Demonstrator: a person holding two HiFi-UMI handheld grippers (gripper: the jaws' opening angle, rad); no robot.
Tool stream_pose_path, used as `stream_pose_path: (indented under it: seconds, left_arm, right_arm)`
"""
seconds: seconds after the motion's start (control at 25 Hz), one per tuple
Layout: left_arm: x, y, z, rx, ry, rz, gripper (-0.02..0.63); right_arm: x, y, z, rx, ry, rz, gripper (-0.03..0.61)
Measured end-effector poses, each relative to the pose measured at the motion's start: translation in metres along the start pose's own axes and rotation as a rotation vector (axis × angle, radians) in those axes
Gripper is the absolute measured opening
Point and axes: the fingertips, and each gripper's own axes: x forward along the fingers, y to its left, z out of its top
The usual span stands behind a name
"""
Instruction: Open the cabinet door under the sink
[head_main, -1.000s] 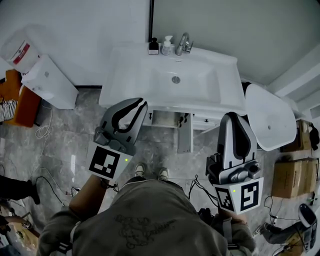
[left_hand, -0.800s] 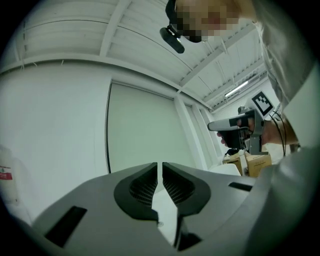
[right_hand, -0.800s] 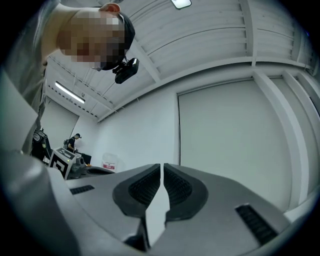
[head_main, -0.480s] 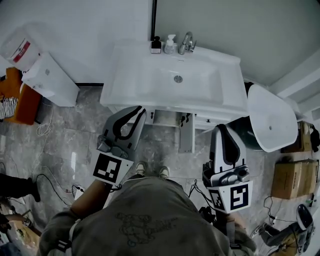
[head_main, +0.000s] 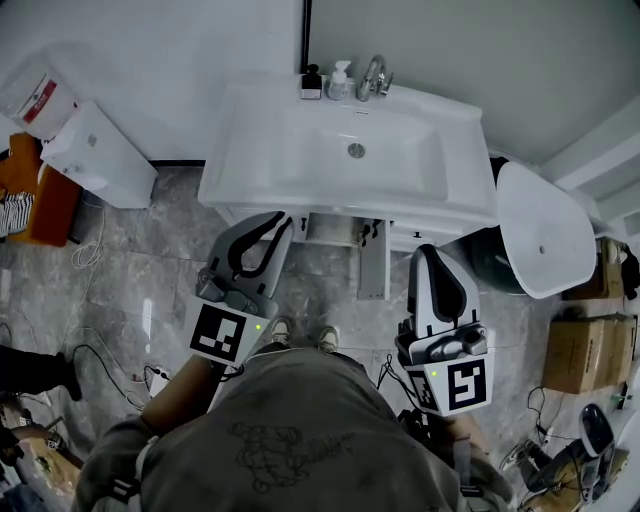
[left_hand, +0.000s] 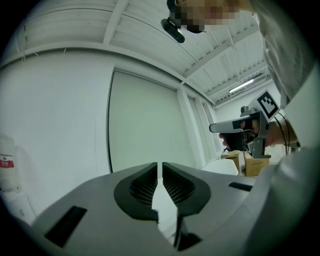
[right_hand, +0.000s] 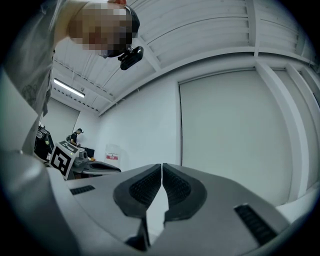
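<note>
From the head view, the white sink (head_main: 260, 150) stands against the wall with the cabinet beneath it. A grey cabinet door (head_main: 372, 265) sticks out edge-on toward me, with the dark cabinet inside (head_main: 335, 232) showing beside it. My left gripper (head_main: 280, 218) hangs shut in front of the sink's left front edge, holding nothing. Just right of the door, my right gripper (head_main: 432, 252) is also shut and holds nothing. Both gripper views point up at the wall and ceiling; the left gripper (left_hand: 160, 167) and right gripper (right_hand: 162, 167) show jaws closed together.
A white toilet-like fixture (head_main: 545, 235) is close on the right, a white bin (head_main: 95, 160) on the left. Bottles and a tap (head_main: 345, 82) line the sink's back. Cables (head_main: 90, 260) lie on the grey floor; cardboard boxes (head_main: 580, 350) sit at right.
My right gripper has shifted left and slightly back toward me, now close beside the door. The left gripper has dropped back a little. The door has not visibly moved.
</note>
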Motion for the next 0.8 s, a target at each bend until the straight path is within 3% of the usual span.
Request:
stream_pose_path:
  seconds: [0.8]
  left_arm:
    - [0.0009, -0.0041, 0.0056, -0.069, -0.008, -0.024, 0.041]
  right_arm:
    - [-0.0033, -0.0011, 0.0037, 0.01, -0.028, -0.016, 0.031]
